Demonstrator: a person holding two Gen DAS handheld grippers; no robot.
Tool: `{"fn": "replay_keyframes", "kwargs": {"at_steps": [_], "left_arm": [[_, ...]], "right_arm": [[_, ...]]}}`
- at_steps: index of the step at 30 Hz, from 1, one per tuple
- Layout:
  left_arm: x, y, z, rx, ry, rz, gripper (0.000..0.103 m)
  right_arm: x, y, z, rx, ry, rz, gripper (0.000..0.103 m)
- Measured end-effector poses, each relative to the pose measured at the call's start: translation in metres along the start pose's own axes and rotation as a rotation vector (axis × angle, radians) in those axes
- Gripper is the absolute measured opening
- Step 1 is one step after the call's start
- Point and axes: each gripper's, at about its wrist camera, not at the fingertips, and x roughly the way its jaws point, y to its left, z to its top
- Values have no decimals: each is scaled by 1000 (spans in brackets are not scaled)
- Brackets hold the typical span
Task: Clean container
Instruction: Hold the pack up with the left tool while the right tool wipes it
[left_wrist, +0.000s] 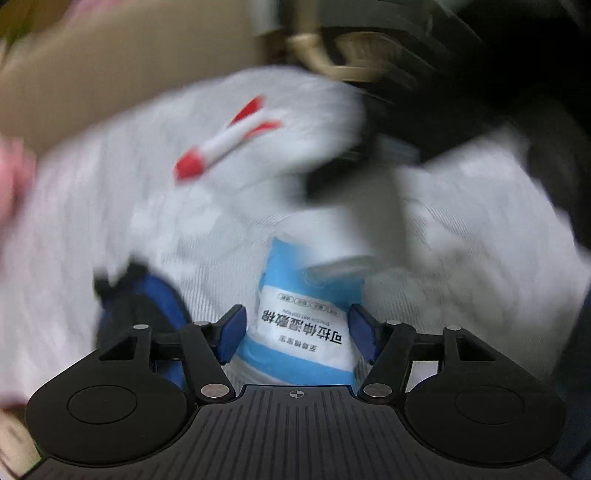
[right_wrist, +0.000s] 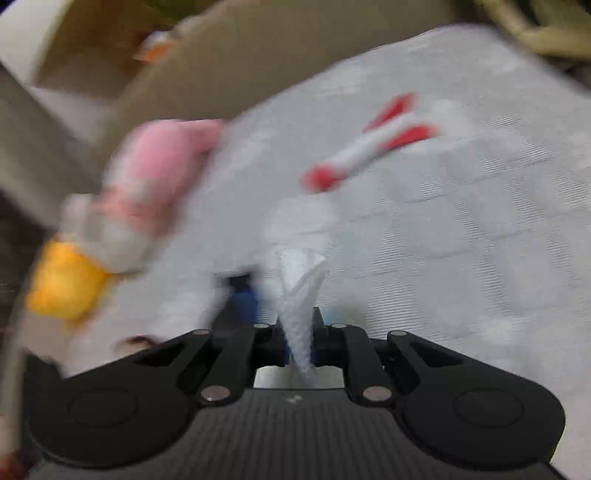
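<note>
Jaws of the left gripper (left_wrist: 297, 334) stand either side of a blue-and-white wipe packet (left_wrist: 303, 332); whether they press it I cannot tell; the right gripper (right_wrist: 300, 345) is clamped on a white textured wipe (right_wrist: 301, 295).

Left wrist view: the packet sits low in the middle of the frame on a white quilted cloth (left_wrist: 461, 229). A red-and-white clip (left_wrist: 225, 138) lies at upper middle. Right wrist view: the wipe rises from the jaws at lower middle, a pink-and-yellow soft toy (right_wrist: 122, 218) lies at left, brown cardboard (right_wrist: 229, 70) above. Both views are blurred; no container can be made out.
</note>
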Motion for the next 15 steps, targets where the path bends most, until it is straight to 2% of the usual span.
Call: {"fn": "replay_keyframes", "kwargs": {"at_steps": [1, 2, 3, 5, 8, 10, 12, 15], "left_arm": [[-4, -13, -3, 67, -14, 6, 66], [-6, -25, -6, 112, -20, -1, 67], [-7, -34, -8, 138, -18, -16, 70], [-6, -43, -11, 150, 1, -52, 72], [-7, -43, -12, 114, 26, -101, 76], [-8, -26, -8, -8, 45, -137, 84], [-8, 3, -7, -204, 77, -197, 88], [2, 47, -16, -517, 148, -326, 94]], "right_arm": [[2, 5, -1, -12, 20, 59, 12], [6, 9, -3, -31, 44, 81, 12], [11, 12, -6, -57, 71, 63, 13], [22, 11, -10, -84, 129, -22, 13], [31, -2, -12, -43, 183, -158, 13], [28, -9, -11, -18, 180, -204, 13], [27, -11, -11, -17, 177, -221, 13], [27, -9, -12, -40, 176, -237, 13]]}}
